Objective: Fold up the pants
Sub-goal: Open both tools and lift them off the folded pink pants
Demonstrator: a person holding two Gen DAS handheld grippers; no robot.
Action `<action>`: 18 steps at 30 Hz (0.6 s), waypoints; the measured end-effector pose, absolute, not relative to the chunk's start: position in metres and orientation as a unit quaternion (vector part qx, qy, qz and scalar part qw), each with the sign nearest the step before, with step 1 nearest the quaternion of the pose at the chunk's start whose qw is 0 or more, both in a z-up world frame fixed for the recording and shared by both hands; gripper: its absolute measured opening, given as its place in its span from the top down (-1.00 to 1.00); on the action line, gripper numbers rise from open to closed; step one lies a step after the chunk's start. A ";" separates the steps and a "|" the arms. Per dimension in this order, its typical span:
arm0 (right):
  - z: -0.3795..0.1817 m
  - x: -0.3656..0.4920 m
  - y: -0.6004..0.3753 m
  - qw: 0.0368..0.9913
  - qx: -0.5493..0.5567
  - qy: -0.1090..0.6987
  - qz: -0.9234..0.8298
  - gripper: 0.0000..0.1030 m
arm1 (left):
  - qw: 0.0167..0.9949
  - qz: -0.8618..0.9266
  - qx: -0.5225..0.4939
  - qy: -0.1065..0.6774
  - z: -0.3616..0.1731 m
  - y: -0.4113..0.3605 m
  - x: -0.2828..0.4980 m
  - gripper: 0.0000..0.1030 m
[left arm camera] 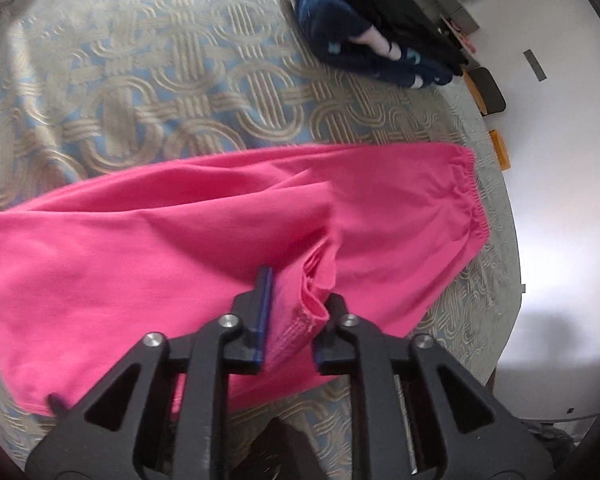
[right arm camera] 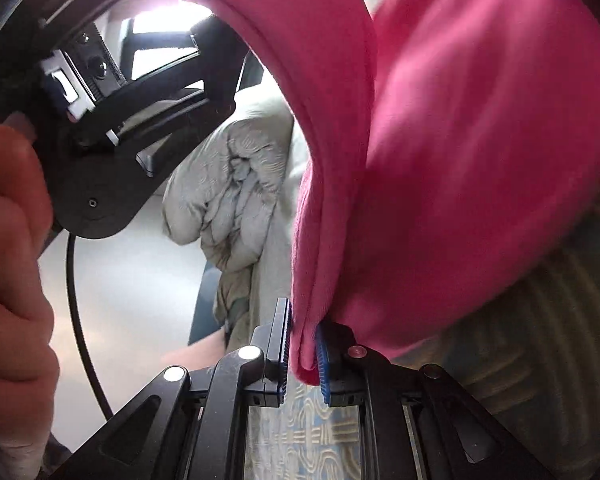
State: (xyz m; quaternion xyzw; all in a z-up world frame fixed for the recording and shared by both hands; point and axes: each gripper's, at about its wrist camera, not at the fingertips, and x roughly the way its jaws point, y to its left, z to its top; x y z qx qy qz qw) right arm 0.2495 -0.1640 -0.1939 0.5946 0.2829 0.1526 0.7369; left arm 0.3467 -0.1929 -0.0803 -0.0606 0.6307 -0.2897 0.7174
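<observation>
Pink pants (left arm camera: 180, 240) lie across the patterned bedspread (left arm camera: 140, 80), with the elastic waistband (left arm camera: 466, 196) at the right. In the left wrist view my left gripper (left arm camera: 300, 292) hovers low over the middle of the pants. Its jaws stand apart, and a loose bunched hem fold sits between them, resting against the right finger. In the right wrist view the pants (right arm camera: 480, 160) hang lifted and curved. My right gripper (right arm camera: 303, 350) is shut on their folded edge, the blue pads (right arm camera: 323, 360) pinching the cloth. Above it, at the left, a person's hand (right arm camera: 8, 240) holds the other gripper's black housing (right arm camera: 96, 168).
A pile of folded dark blue and black clothes (left arm camera: 360, 28) sits at the far side of the bed. The bed's edge and white floor (left arm camera: 548, 200) run along the right. A crumpled grey duvet (right arm camera: 236, 184) lies beyond the pants, and a black cable (right arm camera: 76, 300) hangs at the left.
</observation>
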 end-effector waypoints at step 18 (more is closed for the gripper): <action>-0.159 0.201 -0.216 0.741 0.576 0.299 0.173 0.31 | 0.766 -0.332 -0.168 0.524 -0.001 -0.077 0.330 -0.47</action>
